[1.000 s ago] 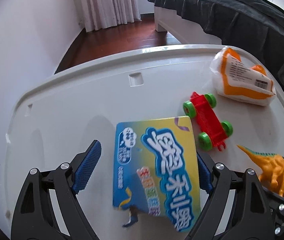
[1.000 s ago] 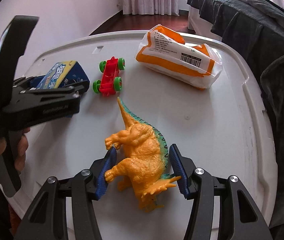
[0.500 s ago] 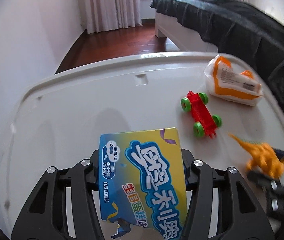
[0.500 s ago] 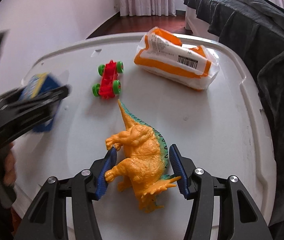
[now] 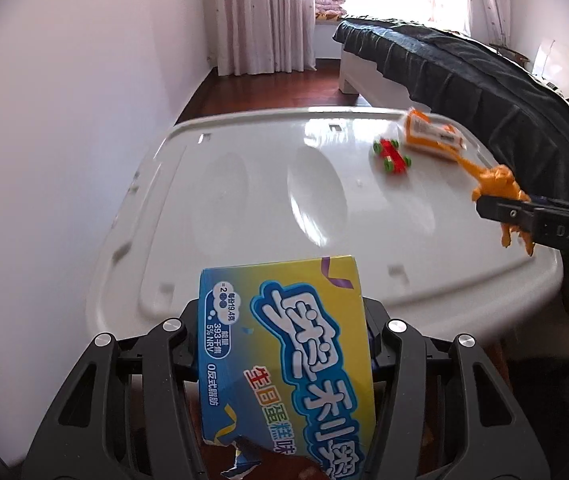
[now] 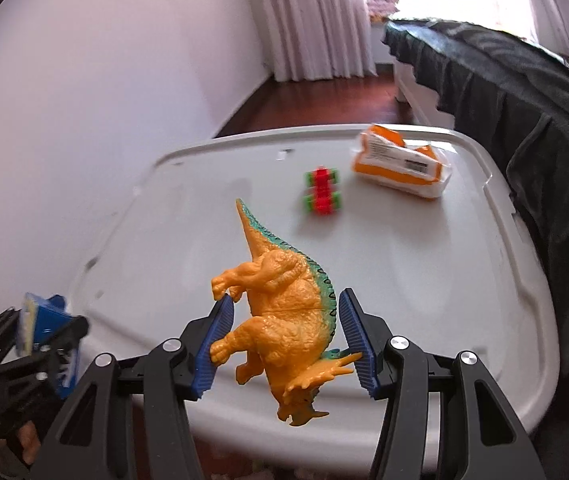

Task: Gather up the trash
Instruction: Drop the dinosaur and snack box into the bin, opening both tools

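Left wrist view: torn snack box [image 5: 284, 356] clamped in left gripper [image 5: 280, 344], now lifted clear of table [image 5: 244, 208]. Toy dinosaur [image 6: 284, 312] likewise raised, gripped by right gripper [image 6: 284, 344]; disposal next.

A flat blue-and-yellow cardboard snack box [image 5: 284, 356] sat between the left gripper's [image 5: 282, 340] 2 fingers, off the near edge of the white plastic bin lid [image 5: 244, 200]. An orange plastic dinosaur [image 6: 284, 312] sat between the right gripper's [image 6: 284, 340] fingers, above the lid's near right part. On the lid's far right lay a red toy car with green wheels [image 6: 321, 194], with an orange-and-white plastic packet [image 6: 400, 166] just beside it to the right, and a dark-covered bed [image 5: 484, 80] stood right of the lid.
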